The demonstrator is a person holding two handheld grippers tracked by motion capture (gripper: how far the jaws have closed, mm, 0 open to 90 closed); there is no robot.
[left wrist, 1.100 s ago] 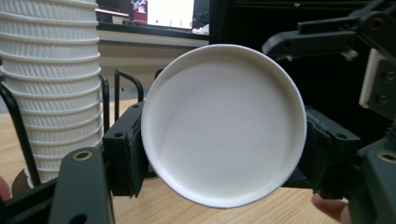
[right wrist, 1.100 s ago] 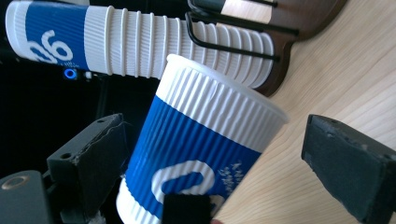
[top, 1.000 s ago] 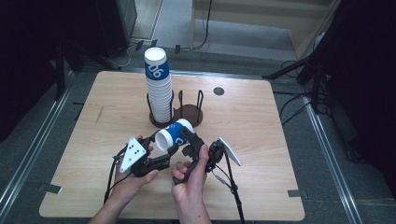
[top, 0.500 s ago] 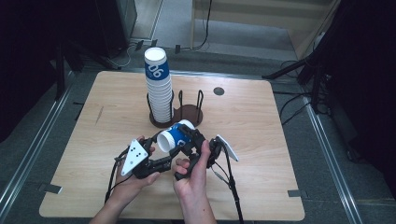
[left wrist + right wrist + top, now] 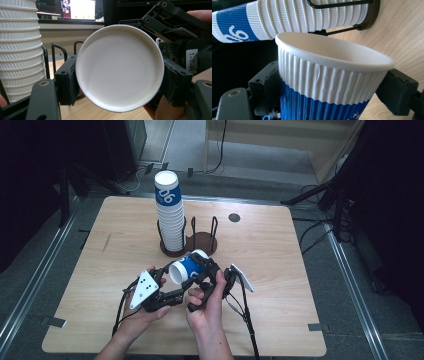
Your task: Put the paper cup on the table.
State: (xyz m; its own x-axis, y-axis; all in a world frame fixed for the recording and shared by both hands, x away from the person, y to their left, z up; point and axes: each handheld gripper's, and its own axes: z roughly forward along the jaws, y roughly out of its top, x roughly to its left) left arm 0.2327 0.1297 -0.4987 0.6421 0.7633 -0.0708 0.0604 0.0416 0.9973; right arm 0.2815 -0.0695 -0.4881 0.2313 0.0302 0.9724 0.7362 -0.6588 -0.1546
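Both grippers' fingers pinch one blue paper cup (image 5: 189, 268), tipped mouth-first toward the person, just before the cup stack (image 5: 170, 217), probably for handing over.

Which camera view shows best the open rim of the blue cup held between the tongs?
The right gripper view: the cup shows its rim and ribbed wall close up. The left gripper view shows its white base. The high view shows it small, lying sideways between the hands.
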